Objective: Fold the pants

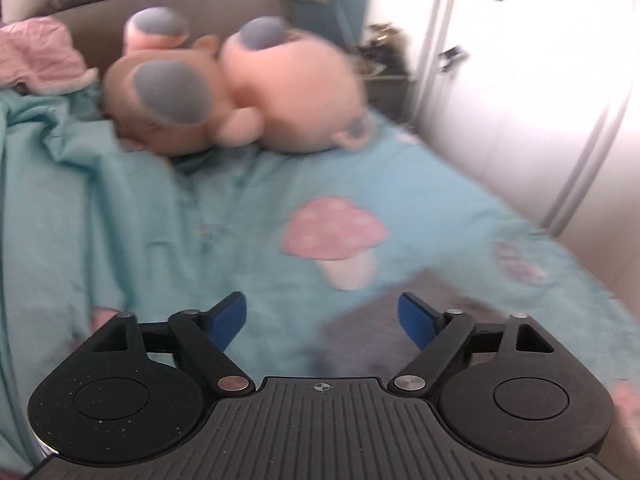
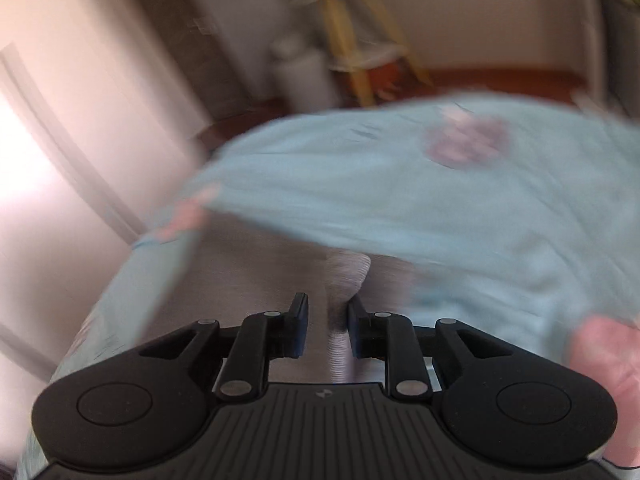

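The pants [image 2: 260, 276] are grey and lie on a teal bedsheet [image 2: 400, 184]. In the right wrist view they fill the area under and ahead of my right gripper [image 2: 328, 320]. Its jaws are narrowed around a raised ribbed fold of the pants; blur hides whether they pinch it. In the left wrist view a grey patch of the pants [image 1: 360, 340] lies just right of my left gripper [image 1: 322, 316], which is wide open and empty above the sheet.
A pink plush toy [image 1: 240, 84] lies at the head of the bed, with a pink cloth [image 1: 44, 56] to its left. White wardrobe doors [image 1: 520, 80] stand beside the bed. A yellow-legged stand [image 2: 360, 40] and the floor lie beyond the bed's edge.
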